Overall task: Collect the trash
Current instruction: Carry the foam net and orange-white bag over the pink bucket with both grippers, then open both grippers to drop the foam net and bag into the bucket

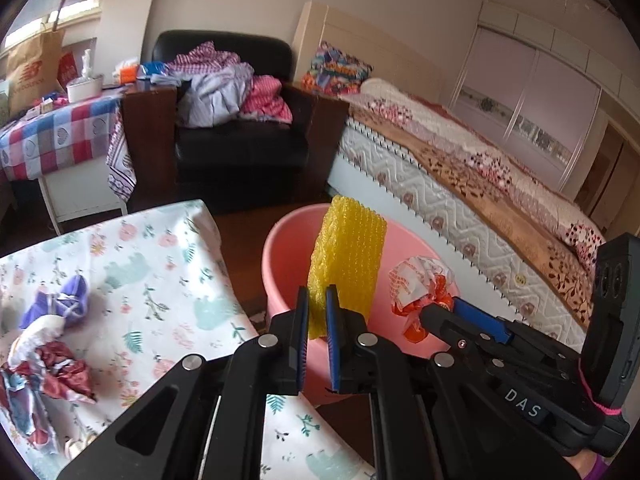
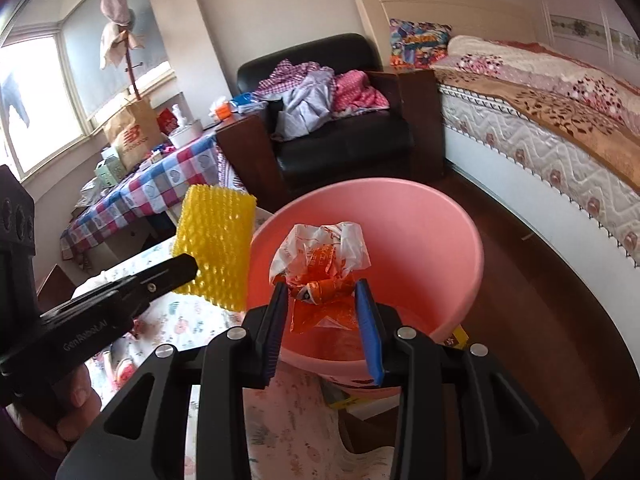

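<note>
Over pink bin — left gripper clamped on yellow mesh, right gripper pinching crumpled wrapper — bin floor mostly hidden.

I have the foam sheet in my left gripper and the crumpled bag in my right gripper, both over the bucket. The bucket sits between the table, where more wrappers lie, and the bed; the armchair stands behind
</note>
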Motion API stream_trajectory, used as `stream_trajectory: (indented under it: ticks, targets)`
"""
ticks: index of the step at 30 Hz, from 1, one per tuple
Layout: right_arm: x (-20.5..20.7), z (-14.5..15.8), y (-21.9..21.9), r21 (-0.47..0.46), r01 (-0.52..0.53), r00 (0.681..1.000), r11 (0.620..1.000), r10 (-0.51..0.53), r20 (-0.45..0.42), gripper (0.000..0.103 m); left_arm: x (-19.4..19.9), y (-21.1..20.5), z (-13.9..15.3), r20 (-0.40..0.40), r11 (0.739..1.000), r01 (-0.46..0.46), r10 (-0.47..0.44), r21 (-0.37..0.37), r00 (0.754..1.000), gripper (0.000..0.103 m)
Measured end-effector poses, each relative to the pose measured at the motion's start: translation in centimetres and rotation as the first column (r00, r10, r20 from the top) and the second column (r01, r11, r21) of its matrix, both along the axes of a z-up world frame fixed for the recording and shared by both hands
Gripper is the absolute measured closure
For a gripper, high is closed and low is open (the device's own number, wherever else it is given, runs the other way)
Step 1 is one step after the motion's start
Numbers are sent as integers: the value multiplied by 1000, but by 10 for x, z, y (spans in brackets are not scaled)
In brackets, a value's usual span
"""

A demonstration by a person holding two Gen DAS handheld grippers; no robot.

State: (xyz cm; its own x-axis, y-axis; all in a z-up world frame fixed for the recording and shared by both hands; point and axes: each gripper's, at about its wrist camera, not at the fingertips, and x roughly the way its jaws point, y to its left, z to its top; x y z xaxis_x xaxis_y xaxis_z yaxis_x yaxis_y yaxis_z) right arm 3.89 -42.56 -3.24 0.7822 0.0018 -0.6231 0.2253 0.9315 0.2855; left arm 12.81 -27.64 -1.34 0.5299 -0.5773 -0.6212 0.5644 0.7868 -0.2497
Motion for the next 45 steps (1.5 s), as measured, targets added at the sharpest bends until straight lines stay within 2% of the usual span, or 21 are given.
stream_trajectory:
  ticks: [7, 13, 20, 24, 29, 35, 39, 45]
  targets:
    - [7, -13, -8, -5, 23, 999, 1000, -23, -31, 68, 11, -25, -20, -43, 997, 32, -30, 69, 999, 95]
    - [12, -24, -8, -5, 18, 997, 1000, -18, -76, 68, 13, -27, -31, -76, 995, 39, -32, 90, 997, 95]
    - [15, -32, -10, 17, 19, 993, 1000, -17, -115, 67, 14, -25, -31, -92, 996, 35, -27, 85, 995, 90]
    - [16, -31, -9, 12, 19, 993, 1000, -17, -119, 66, 13, -24, -30, -94, 996, 36, -28, 84, 995, 76]
    - [17, -31, -7, 3, 15, 992, 1000, -15, -128, 66, 11, -19, -28, -92, 997, 36, -29, 73, 995, 68]
    - [18, -30, -5, -15, 6, 990, 1000, -8, -138, 65, 9, -13, -21, -88, 998, 29, -24, 54, 996, 67]
    - [19, -29, -3, -16, -4, 989, 1000, 1, -145, 59, 4, -4, -12, -71, 999, 30, -28, 35, 997, 67]
    - [17, -16, 7, -35, -26, 991, 999, 21, -132, 59, -6, 15, 0, -46, 1000, 17, -16, 11, 999, 67]
